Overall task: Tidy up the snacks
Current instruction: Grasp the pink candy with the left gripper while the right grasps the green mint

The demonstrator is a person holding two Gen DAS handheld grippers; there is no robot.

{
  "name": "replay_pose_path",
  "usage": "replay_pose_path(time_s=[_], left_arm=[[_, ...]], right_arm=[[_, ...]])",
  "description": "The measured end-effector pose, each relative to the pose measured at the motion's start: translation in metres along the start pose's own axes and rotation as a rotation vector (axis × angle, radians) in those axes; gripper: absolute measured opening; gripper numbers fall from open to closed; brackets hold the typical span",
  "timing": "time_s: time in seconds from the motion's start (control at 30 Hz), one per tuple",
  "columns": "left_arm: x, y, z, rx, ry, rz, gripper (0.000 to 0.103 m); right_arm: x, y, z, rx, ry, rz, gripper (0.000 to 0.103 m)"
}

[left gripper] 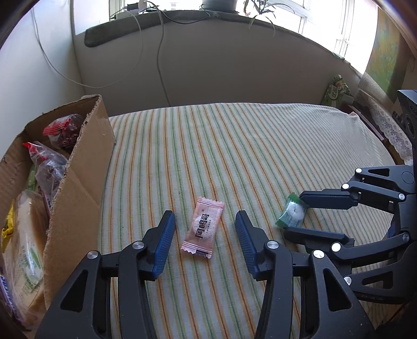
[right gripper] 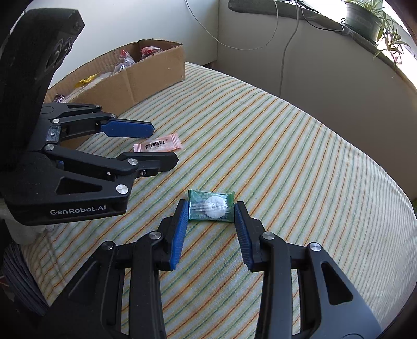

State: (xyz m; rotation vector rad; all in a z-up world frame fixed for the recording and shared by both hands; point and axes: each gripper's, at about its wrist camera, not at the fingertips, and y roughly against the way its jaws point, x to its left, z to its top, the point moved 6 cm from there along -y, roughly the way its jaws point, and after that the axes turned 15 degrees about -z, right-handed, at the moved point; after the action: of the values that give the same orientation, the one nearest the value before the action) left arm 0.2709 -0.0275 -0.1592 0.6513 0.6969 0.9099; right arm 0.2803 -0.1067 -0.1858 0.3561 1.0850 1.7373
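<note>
Left gripper (left gripper: 204, 224) open, jaws wide, straddling the pink candy (left gripper: 203, 227) with clear gaps on both sides. Right gripper (right gripper: 211, 210) also open but narrower, blue pads (right gripper: 182, 216) just beside the short ends of the green candy (right gripper: 211, 208); whether touching the wrapper, cannot tell. Both candies flat on the striped cloth (right gripper: 299, 156), near each other, neither lifted.

Probably the grasp step on both sides. For a good pinch: lower until the tips brush the cloth, keep each wrapper centred between the pads, then close slowly. Thin, slippery wrappers likely to crumple or slide out, so better to catch the hard lump in the middle than the crimped ends. Soft cloth may bunch between the pads; worth a light touch downward.

Further out: open cardboard box (left gripper: 78, 187) on the left, just beside the left gripper, already holding bagged snacks (left gripper: 49, 167), very likely the drop place. Near wall of the box stands tall and ragged, so a lift above its edge needed before moving across. Grippers close together, right one reaching in from the side; some care against a knock when the left one swings boxward. Cables (left gripper: 159, 52) on the wall and plants (right gripper: 370, 18) on the sill well apart, no hindrance.
</note>
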Motion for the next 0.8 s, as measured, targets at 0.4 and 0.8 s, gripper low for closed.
replay_pose_path(time_s=[0.4, 0.8], left_arm=[[-0.0002, 0.0014, 0.0002, -0.012, -0.019, 0.009, 0.020], [-0.0046, 0.0036, 0.0007, -0.026, -0.029, 0.011, 0.018]], right_arm=[[-0.0035, -0.0010, 0.0001, 0.005, -0.014, -0.017, 0.044], [-0.0040, -0.0008, 0.0021, 0.009, -0.018, -0.025, 0.037]])
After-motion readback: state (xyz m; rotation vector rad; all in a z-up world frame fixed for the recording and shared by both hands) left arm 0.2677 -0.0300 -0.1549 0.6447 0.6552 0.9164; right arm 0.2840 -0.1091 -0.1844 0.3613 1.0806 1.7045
